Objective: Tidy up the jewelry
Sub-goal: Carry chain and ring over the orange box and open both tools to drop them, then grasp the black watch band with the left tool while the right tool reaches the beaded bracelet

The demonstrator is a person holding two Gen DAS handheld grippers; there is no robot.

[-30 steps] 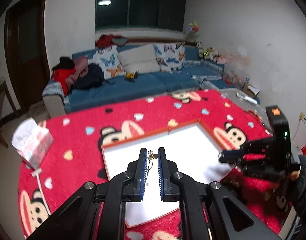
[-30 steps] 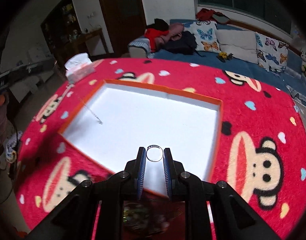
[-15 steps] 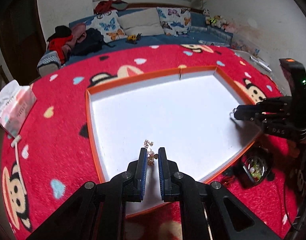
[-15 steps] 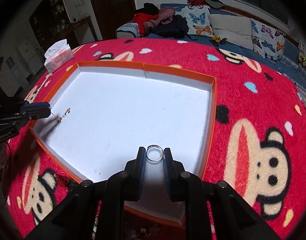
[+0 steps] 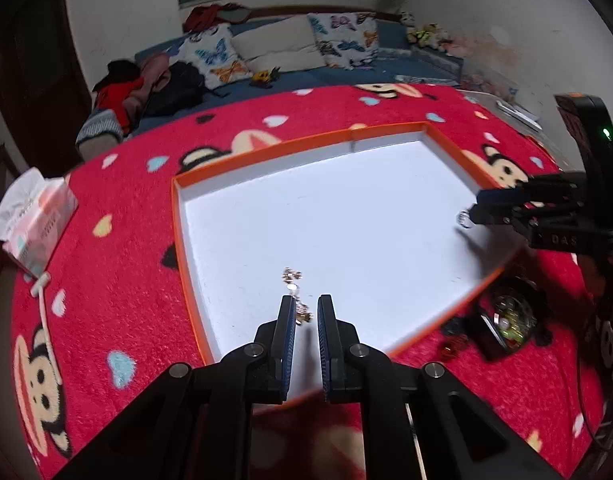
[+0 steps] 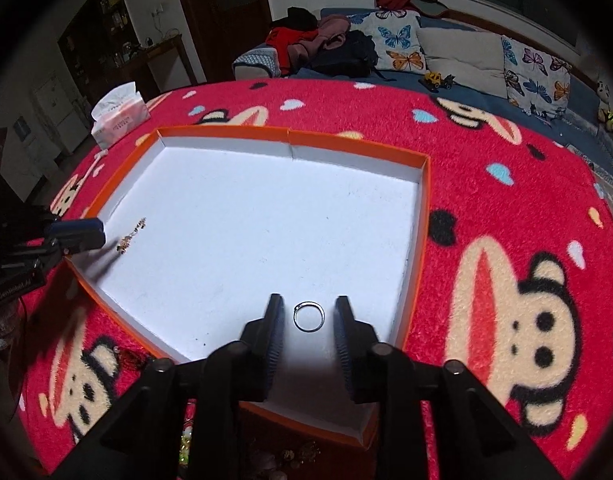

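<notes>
A white tray with an orange rim (image 5: pixel 178 216) (image 6: pixel 424 184) lies on the red monkey-print cloth. My left gripper (image 5: pixel 304 308) is over the tray's near-left part, jaws narrow, with a gold chain earring (image 5: pixel 296 296) trailing from between them onto the tray floor; it also shows in the right wrist view (image 6: pixel 130 236). My right gripper (image 6: pixel 308 314) is open over the tray's near-right part, and a silver ring (image 6: pixel 309 317) lies free on the tray between its fingers. The ring shows by the right gripper in the left wrist view (image 5: pixel 463 218).
A tissue box (image 5: pixel 34 220) (image 6: pixel 120 120) stands on the cloth left of the tray. A black box of mixed jewelry (image 5: pixel 506 320) sits by the tray's near edge. A blue sofa (image 5: pixel 306 60) with cushions and clothes is behind the table.
My right gripper has opened and let the silver ring down onto the tray. My left gripper has lowered the earring so that its end rests on the tray floor.
</notes>
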